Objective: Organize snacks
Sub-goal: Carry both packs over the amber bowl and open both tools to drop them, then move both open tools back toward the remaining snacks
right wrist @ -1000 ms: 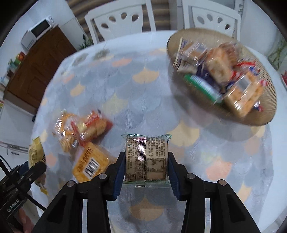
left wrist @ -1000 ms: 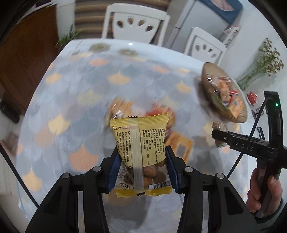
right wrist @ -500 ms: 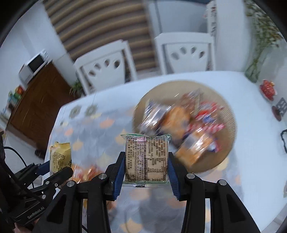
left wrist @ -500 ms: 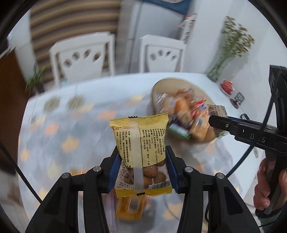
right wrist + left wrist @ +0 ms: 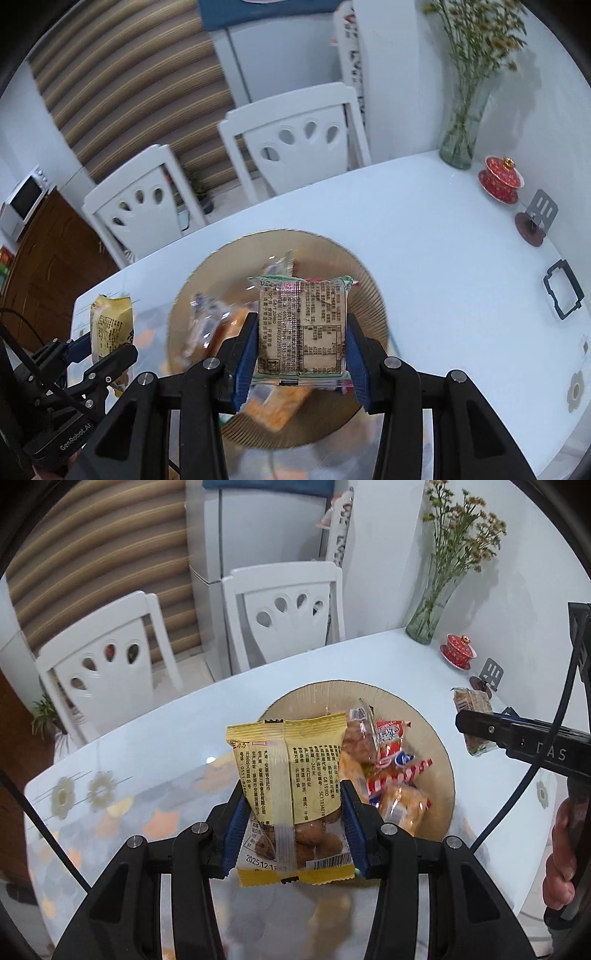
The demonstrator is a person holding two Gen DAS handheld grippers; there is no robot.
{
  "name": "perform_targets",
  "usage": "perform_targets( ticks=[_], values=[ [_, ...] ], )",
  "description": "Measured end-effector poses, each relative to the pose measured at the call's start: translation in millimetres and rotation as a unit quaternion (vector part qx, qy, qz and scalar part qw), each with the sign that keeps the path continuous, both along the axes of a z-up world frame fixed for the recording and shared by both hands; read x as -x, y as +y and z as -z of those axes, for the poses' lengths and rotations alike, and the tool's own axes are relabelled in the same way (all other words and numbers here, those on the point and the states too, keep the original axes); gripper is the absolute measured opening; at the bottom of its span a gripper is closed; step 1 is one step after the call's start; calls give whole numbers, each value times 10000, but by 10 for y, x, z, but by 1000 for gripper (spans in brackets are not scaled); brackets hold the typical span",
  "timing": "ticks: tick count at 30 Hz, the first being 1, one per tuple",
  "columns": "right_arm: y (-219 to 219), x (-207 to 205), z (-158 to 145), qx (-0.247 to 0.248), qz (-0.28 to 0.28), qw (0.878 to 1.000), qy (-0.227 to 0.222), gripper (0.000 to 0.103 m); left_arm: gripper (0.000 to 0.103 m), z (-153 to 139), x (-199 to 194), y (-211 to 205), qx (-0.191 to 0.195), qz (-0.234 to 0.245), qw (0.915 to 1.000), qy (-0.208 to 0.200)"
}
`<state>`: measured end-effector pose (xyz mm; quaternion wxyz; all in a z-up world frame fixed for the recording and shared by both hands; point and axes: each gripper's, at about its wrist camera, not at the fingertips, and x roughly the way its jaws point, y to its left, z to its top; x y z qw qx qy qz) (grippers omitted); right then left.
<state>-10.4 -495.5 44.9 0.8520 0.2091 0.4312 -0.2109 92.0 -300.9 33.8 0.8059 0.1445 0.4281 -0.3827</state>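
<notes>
Both my grippers hold a packet above the snack bowl.
My left gripper (image 5: 293, 823) pinches the yellow peanut packet (image 5: 290, 771) upright at frame centre; my right gripper (image 5: 300, 350) pinches a clear cracker packet (image 5: 302, 328) over the woven bowl (image 5: 369, 291); only the right view shows the microwave (image 5: 24, 201).

The tan, finely ribbed basket (image 5: 369, 291) is the landmark. Held above it are a yellow packet (image 5: 288, 771) printed in dark text and a clear packet (image 5: 303, 328) edged green. Inside lie red-and-white striped and orange wrappers (image 5: 395, 775). Beyond it, the surface (image 5: 424, 236) is plain white; nearer, it shows grey and orange scales. A red lidded cup (image 5: 500, 179) stands far right.
</notes>
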Motion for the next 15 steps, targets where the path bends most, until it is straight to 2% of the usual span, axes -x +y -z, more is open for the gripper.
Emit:
perform_targets(
  ticks=[4,8,10,12,13,15],
  values=[
    [-197,-152,215,-163,21,9998,127,43,44,153,-114,-266,-38,61,9999,157],
    [-291,-224,354,-301,10,9993,206,43,45,183,-200,-510,-40,151,9998,115],
    [-306,-228,417,-381,4,9989,269,43,50,186,-240,-587,30,203,9996,193],
    [-308,-224,495,-543,-51,9979,358,49,68,181,-265,-659,5,227,9995,229],
    [-307,-212,517,-622,-84,9974,340,52,68,170,-262,-673,3,216,9996,177],
    [-307,-156,539,-708,-51,9971,268,52,68,153,-239,-669,22,249,9996,150]
  ],
)
